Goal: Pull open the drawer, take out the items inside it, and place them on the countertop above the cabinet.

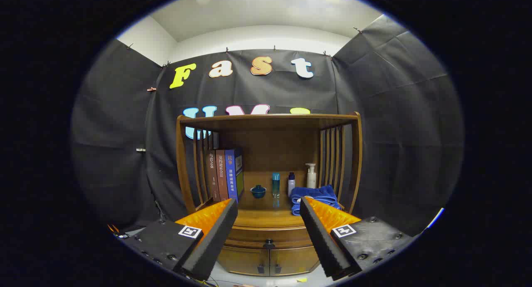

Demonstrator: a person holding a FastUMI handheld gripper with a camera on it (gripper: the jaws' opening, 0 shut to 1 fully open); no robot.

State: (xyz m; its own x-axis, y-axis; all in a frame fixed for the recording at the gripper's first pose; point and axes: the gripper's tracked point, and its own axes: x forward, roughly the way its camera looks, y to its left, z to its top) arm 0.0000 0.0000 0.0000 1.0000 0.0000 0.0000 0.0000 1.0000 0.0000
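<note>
**Gripper faces closed drawer of wooden cabinet**

Two foam-padded fingers (216, 233) of the hand-held gripper (268, 208) stand wide apart, holding nothing, their orange-backed pads angled toward a wooden cabinet (353, 154) set against the black cloth wall. Between the fingers, and beyond their tips, lies the drawer (268, 235) — shut, its dark knob (269, 244) centred on the front panel, just below the front edge of the countertop (266, 216). Under the drawer, two small cabinet doors (268, 261) meet at the middle, each with a dark handle near the seam.

On the countertop, a row of upright books (224, 175) leans against the slatted left side of the cabinet. A small blue lidded bowl (258, 191) sits just right of the books, toward the back. Next along the back edge stand a tall teal bottle (276, 184), a shorter white bottle (291, 183) with a dark cap, and a white pump bottle (311, 175) nearest the slatted right side. A folded blue towel (316, 195) rests at the right front corner of the countertop — partly hidden behind the right finger's tip. The drawer's contents cannot be seen.
</note>
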